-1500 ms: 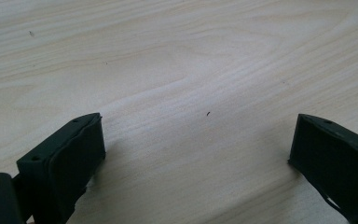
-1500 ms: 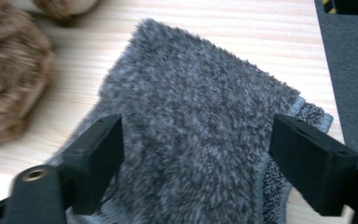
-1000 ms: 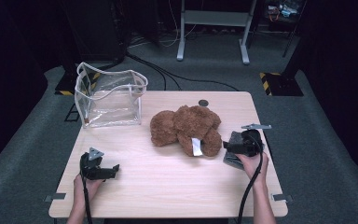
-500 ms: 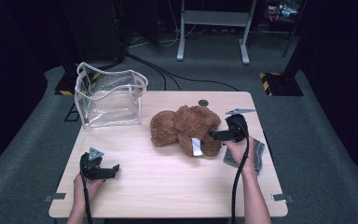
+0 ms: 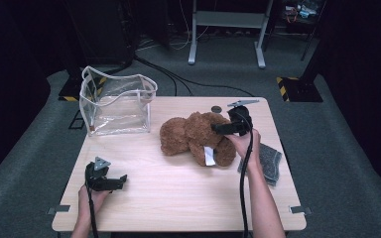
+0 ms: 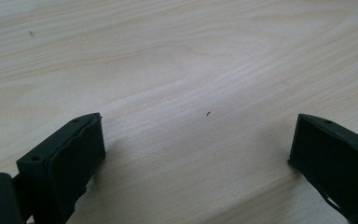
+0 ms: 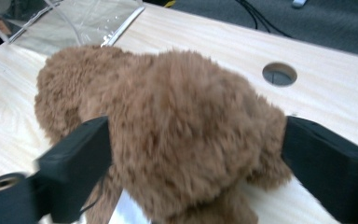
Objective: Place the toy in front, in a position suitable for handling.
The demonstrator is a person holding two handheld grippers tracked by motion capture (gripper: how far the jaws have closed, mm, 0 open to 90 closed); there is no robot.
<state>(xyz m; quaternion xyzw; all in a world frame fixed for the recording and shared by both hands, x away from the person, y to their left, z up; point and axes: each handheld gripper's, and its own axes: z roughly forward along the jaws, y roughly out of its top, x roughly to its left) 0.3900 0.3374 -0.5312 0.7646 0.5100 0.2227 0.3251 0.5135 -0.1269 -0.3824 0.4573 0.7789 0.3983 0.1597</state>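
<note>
Pale wood forms the table, shown from the person's side. Nearest, the left gripper rests on bare boards at the front left, jaws wide apart and empty. Farther in, right of centre, lies the brown plush bear on its side, a white tag on its near edge. The right gripper points left at the bear's far right part; its jaws have just been closing and now straddle a rounded lump of fur, close beside the pile, though firm pressure cannot be confirmed. A grey cloth lies at the right edge. Farthest, at the back left, stands a clear bag, mouth open upward. Step in hand: grasping the bear. The next move probably calls for a full squeeze, then a lift toward the bag.
</note>
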